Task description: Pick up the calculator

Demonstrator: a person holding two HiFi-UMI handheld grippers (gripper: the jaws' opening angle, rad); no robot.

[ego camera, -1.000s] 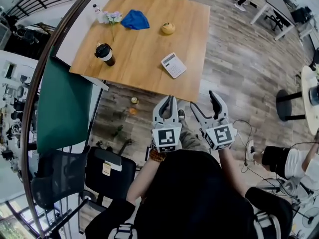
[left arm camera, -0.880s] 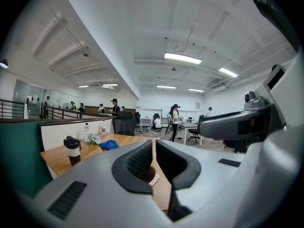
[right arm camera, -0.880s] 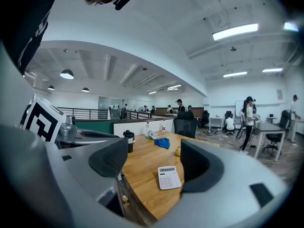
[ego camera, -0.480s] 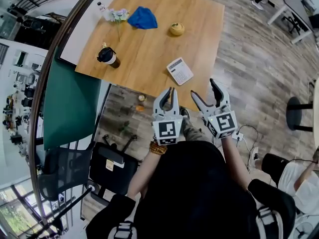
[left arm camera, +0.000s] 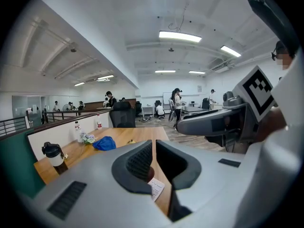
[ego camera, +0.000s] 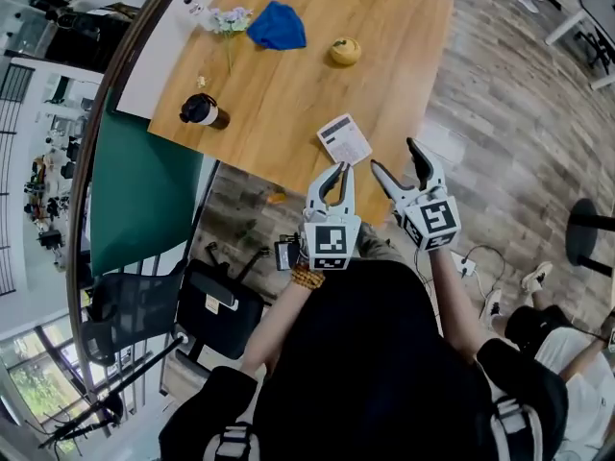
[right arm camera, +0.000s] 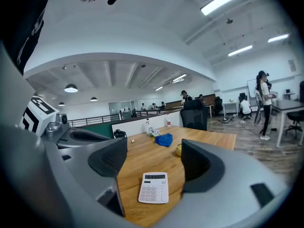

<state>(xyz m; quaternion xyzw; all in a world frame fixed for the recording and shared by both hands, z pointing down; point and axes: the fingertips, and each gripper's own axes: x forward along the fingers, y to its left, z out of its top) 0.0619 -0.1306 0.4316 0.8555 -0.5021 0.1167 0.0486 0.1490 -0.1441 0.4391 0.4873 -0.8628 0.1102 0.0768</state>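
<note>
A white calculator lies flat near the front edge of the wooden table. In the right gripper view the calculator sits on the table ahead, framed between the wide jaws. My right gripper is open and empty, just short of the table edge, to the right of the calculator. My left gripper is shut with nothing in it, right below the calculator. The left gripper view shows only a corner of the calculator past the closed jaws.
On the table stand a dark cup with a lid, a blue cloth, a small yellow object and a bunch of flowers. A green partition and black chairs are at the left.
Both grippers have moved forward toward the table's front edge, closing in on the calculator. The left stays shut, the right stays open.
</note>
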